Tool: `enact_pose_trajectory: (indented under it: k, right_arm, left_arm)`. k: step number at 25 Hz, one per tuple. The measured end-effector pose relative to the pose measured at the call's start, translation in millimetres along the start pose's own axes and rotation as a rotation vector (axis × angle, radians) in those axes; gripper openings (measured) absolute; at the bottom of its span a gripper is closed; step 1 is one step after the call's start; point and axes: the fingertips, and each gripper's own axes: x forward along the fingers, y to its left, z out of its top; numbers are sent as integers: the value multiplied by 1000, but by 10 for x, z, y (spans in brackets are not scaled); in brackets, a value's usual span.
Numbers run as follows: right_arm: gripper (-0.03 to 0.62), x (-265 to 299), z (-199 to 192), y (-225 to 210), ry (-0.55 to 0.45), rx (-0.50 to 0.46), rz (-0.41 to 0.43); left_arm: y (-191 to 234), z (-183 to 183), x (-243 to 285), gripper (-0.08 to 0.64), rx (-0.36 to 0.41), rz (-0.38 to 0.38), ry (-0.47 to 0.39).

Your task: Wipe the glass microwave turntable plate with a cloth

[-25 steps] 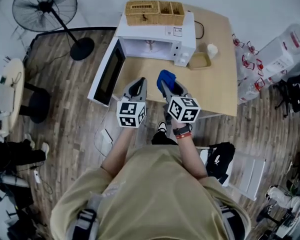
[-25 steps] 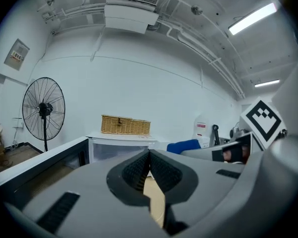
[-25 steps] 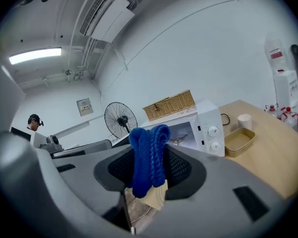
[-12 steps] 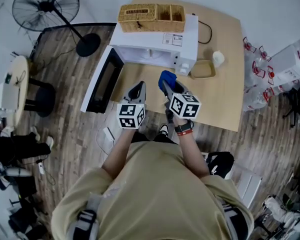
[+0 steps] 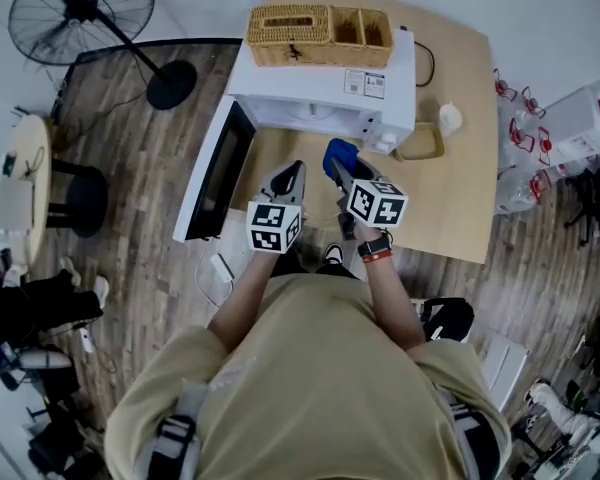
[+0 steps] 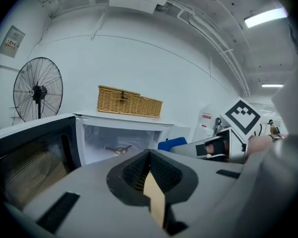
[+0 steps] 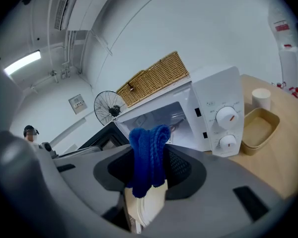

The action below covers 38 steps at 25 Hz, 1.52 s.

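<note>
At far left a fan [image 5: 65,3] stands on the floor, well apart from the work. Next comes the open door [image 5: 215,173] of the microwave [image 5: 325,83], swung out over the bench [image 5: 460,198] edge. The left hand-held gripper [image 5: 295,171] hovers just in front of the cavity, clenched on nothing, its pads pressed together. The plate is probably inside the cavity, but the clear glass cannot be made out. The left gripper view shows only a dark spoked shape [image 6: 116,148] on the cavity floor, perhaps the roller ring seen through the glass. Just right of it, the right hand-held gripper [image 5: 345,176] grasps a blue cloth [image 7: 148,155], bunched and standing up out of the jaws. A basket [image 5: 320,28] sits on top of the microwave, and a tray [image 5: 420,143] and a cup [image 5: 448,118] lie beside it at right. The main risk is likely the glass. It is slick and rigid, so a narrow grasp at its rim could slip or tip it off its seat as it comes out, and it could knock against the cavity mouth or the door. The cloth is caught only by a fold, so firm rubbing could drag it free. The bench's near edge is hidden by the person's arms.
</note>
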Motion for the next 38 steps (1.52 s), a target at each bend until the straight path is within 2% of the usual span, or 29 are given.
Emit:
enact_pose_trajectory:
  k: [5,9,21,27,31,38]
  right_arm:
    - [166,328,-200,-75,111,1,-32]
    - [164,600,-351,-35,206,1,-21]
    - [164,1386,-913,-70,381,39,0]
    - [164,1625,-1059,-201,413,82,-13]
    - [164,1733,-1155,-288,439,73,-33]
    - [167,1766,-1186,-384,422,96,-32]
  left_arm:
    - [194,-72,44,18,-21,-29,23]
    - [324,-139,51,18,-62,-75,43]
    - [698,-190,57,18,-46,-46,66]
    - [804,-270,75,18,-57,-37,92]
    - [830,-318,127,18,-63,-38,108]
    - [769,-409,216,18,-57,-59,143]
